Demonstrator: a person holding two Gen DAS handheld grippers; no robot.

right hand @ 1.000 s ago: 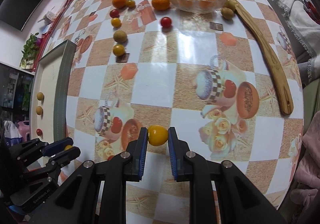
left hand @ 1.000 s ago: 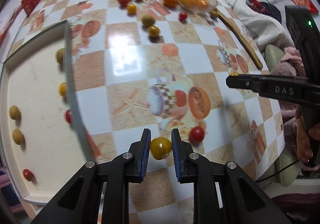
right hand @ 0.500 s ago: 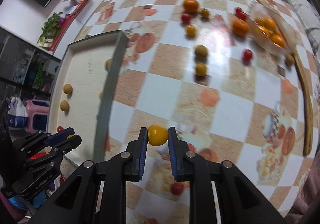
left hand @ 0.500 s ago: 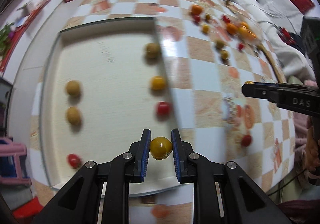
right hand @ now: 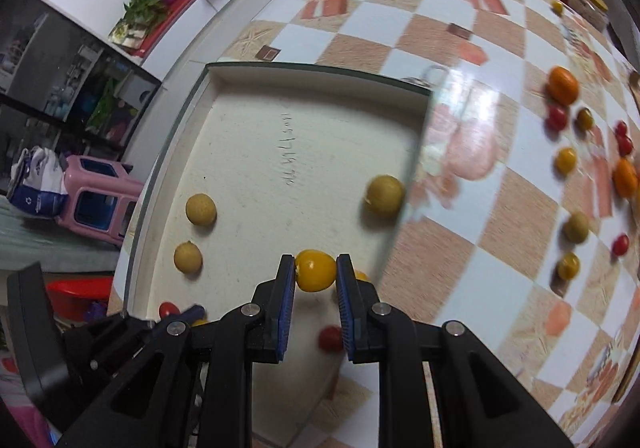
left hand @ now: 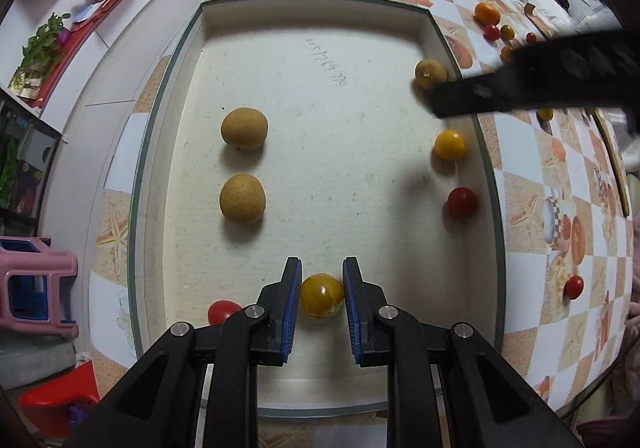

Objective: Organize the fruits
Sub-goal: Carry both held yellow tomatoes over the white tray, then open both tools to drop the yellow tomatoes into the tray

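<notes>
My left gripper is shut on a yellow tomato, held over the near end of a white tray. In the tray lie two tan longans at left, a red tomato near my left finger, and a longan, yellow tomato and red tomato along the right wall. My right gripper is shut on another yellow tomato, above the tray's right side; its black body crosses the left wrist view.
Loose fruits lie on the checkered tablecloth right of the tray: an orange, red tomatoes, yellow tomatoes, a longan. A red tomato sits near the table's right edge. A pink stool stands off the left.
Both grippers have swung left from over the tablecloth to over the tray, each still holding its yellow tomato. The right gripper now reaches across the tray's right wall.
</notes>
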